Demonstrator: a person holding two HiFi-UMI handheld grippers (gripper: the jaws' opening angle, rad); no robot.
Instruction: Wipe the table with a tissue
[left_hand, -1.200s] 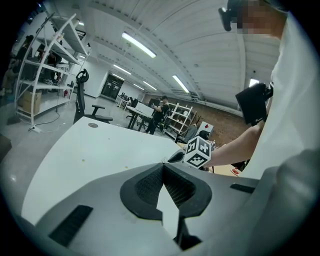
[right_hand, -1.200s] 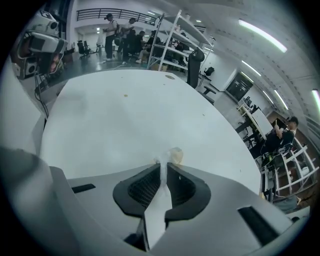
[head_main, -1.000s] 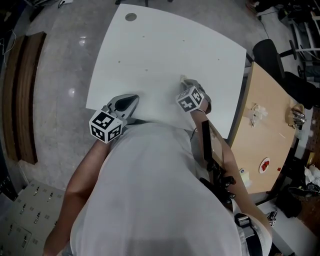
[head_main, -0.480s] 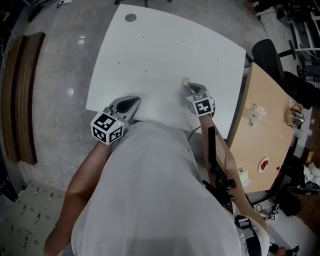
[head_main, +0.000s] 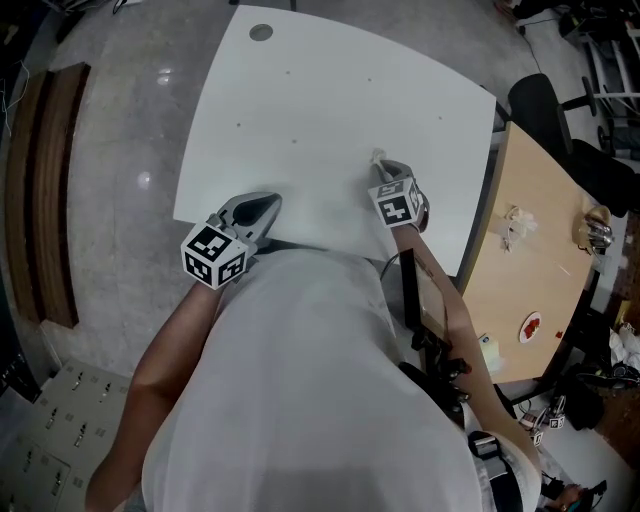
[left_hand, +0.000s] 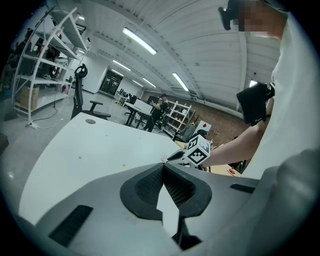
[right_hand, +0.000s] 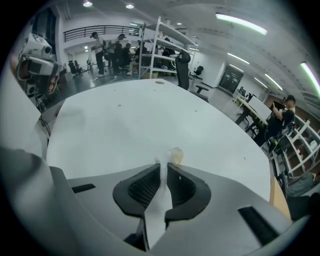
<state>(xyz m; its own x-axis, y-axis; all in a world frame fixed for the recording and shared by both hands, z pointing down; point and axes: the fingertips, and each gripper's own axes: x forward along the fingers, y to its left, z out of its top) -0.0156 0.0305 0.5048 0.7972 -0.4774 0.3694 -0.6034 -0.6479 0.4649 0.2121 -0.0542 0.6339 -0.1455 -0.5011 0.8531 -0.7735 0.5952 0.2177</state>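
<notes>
White crumpled tissue (right_hand: 173, 156): pinched at the tip of your right gripper, down on the tabletop, centre-right in the head view.
Right gripper (head_main: 384, 172): jaws clamped on the tissue, which runs as a thin strip between them.
Left gripper (left_hand: 162, 166): jaws together with nothing between them. You hold it at the table's near edge, lower left of centre, well apart from the right one.
White rounded table (head_main: 320, 90): a few small specks in its upper part.
Light wooden desk (head_main: 530, 265): right of the frame, just beside the white table.
</notes>
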